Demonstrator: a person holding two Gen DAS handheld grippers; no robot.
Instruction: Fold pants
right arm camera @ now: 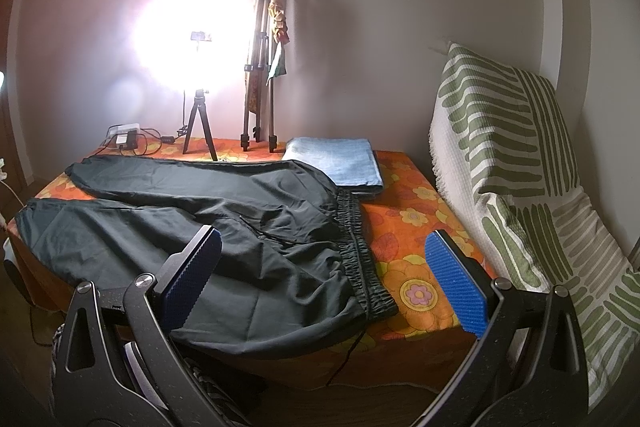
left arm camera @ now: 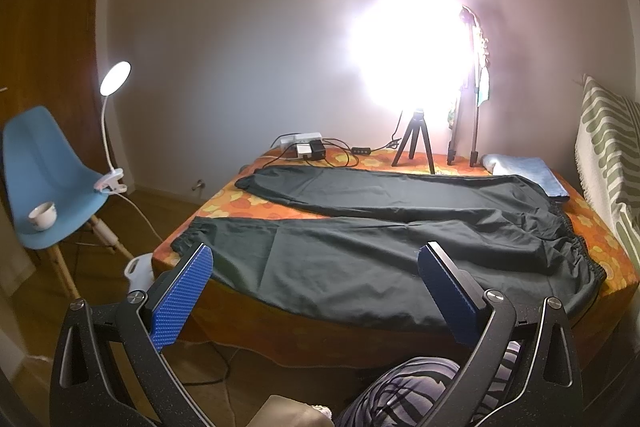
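Covering the bed [left arm camera: 400,339] is an orange flower-print sheet; a plain pale wall stands behind it. At 12 o'clock on the bed a small black tripod [left arm camera: 414,141] carries a glaring round light [left arm camera: 408,47], with a folded taller tripod [right arm camera: 258,67] leaning on the wall just beside it. White power strip with plugged cables [left arm camera: 302,143] at 11 o'clock. Folded light-blue towel [right arm camera: 340,163] near the far right corner. Green-and-white striped cushion [right arm camera: 516,155] at 3 o'clock. Blue plastic chair [left arm camera: 48,179] at 9 o'clock, holding a white cup [left arm camera: 42,215] and a clip-on white gooseneck lamp [left arm camera: 112,131].

Dark green-black elastic-waist pants [left arm camera: 380,247] lie spread flat on the bed, legs parted toward 9 o'clock, waistband toward 3 o'clock, near edge draped over the bedside.

Left tongs [left arm camera: 316,259]: fingers apart, empty, hovering over the near leg. Right tongs [right arm camera: 324,247]: fingers apart, empty, straddling the waistband end.
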